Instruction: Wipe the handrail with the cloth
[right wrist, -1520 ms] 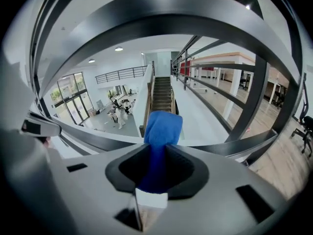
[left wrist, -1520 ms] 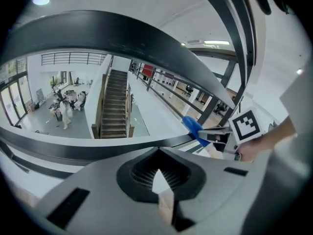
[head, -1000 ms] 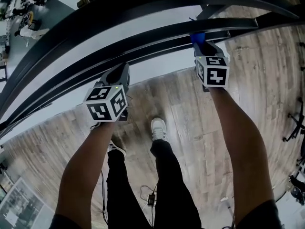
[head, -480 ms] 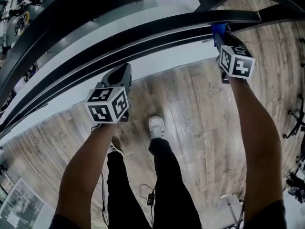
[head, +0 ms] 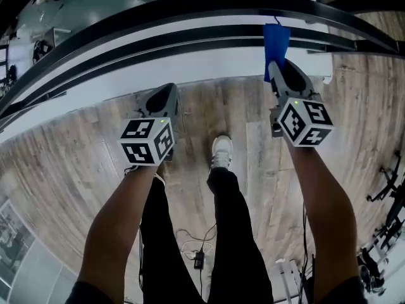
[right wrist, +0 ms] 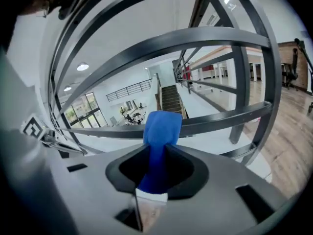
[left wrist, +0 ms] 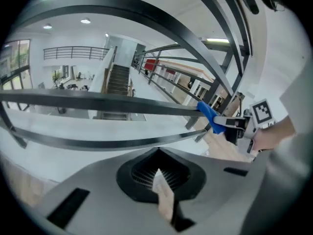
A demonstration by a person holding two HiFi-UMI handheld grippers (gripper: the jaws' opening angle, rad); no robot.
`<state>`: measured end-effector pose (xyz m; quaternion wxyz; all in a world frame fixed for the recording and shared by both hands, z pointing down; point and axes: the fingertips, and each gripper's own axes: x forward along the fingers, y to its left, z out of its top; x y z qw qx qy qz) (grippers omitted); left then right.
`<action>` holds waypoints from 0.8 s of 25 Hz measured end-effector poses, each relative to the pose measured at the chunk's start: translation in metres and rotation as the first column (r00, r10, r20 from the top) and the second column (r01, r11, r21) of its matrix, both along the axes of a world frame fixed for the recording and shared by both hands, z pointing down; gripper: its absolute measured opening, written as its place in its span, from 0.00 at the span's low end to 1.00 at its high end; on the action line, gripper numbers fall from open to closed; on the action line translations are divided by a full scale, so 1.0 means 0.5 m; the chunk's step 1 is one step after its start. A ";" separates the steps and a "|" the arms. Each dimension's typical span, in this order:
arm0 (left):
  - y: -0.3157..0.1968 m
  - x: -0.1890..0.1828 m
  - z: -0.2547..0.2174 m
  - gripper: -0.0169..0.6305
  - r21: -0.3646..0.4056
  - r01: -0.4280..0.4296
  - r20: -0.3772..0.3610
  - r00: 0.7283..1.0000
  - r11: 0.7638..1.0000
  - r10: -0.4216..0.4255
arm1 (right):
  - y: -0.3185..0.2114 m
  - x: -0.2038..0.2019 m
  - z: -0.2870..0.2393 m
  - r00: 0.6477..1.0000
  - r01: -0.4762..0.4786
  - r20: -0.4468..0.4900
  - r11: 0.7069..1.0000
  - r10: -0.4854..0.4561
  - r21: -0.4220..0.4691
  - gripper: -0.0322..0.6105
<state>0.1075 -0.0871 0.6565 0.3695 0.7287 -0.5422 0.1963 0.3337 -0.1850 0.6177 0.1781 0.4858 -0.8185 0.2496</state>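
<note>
The handrail point(head: 190, 4) is a set of black metal bars that curve across the top of the head view. My right gripper point(head: 277, 67) is shut on a blue cloth point(head: 275, 42), whose far end lies against the middle bar point(head: 209, 33). In the right gripper view the blue cloth point(right wrist: 161, 130) stands up from the jaws in front of a bar point(right wrist: 220, 122). My left gripper point(head: 164, 92) is shut with nothing in it and hangs short of the bars, off to the left. From the left gripper view, the cloth point(left wrist: 207, 113) touches the bar point(left wrist: 98, 103).
Below me are a wooden plank floor point(head: 63, 170), the person's dark trouser legs and a white shoe point(head: 222, 152). A cable and a small plug point(head: 200, 258) lie near the feet. Beyond the rail is a drop to a lower floor point(head: 82, 11). Upright posts point(right wrist: 243, 82) join the bars.
My right gripper slid rightward along the rail with the cloth, then drew back a little, so more of the cloth shows. The left gripper has barely moved.
</note>
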 end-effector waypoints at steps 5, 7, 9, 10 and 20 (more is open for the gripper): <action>0.139 -0.203 0.053 0.03 -0.071 0.161 -0.016 0.987 0.984 -0.162 | 0.128 -0.254 0.055 0.995 0.100 0.020 0.994 -0.099 -0.050 0.21; 0.184 -0.296 0.068 0.03 -0.084 0.215 -0.012 0.976 0.973 -0.217 | 0.171 -0.361 0.082 0.987 0.158 -0.002 0.985 -0.159 -0.069 0.22; 0.228 -0.397 0.080 0.03 -0.095 0.277 -0.001 0.960 0.956 -0.279 | 0.207 -0.477 0.109 0.973 0.228 -0.019 0.970 -0.230 -0.090 0.22; 0.249 -0.451 0.083 0.03 -0.098 0.310 0.006 0.950 0.946 -0.311 | 0.224 -0.539 0.122 0.964 0.263 -0.022 0.960 -0.266 -0.101 0.21; 0.396 -0.945 0.091 0.03 -0.064 0.440 0.058 0.898 0.896 -0.437 | 0.333 -1.125 0.201 0.914 0.403 0.030 0.901 -0.404 -0.160 0.22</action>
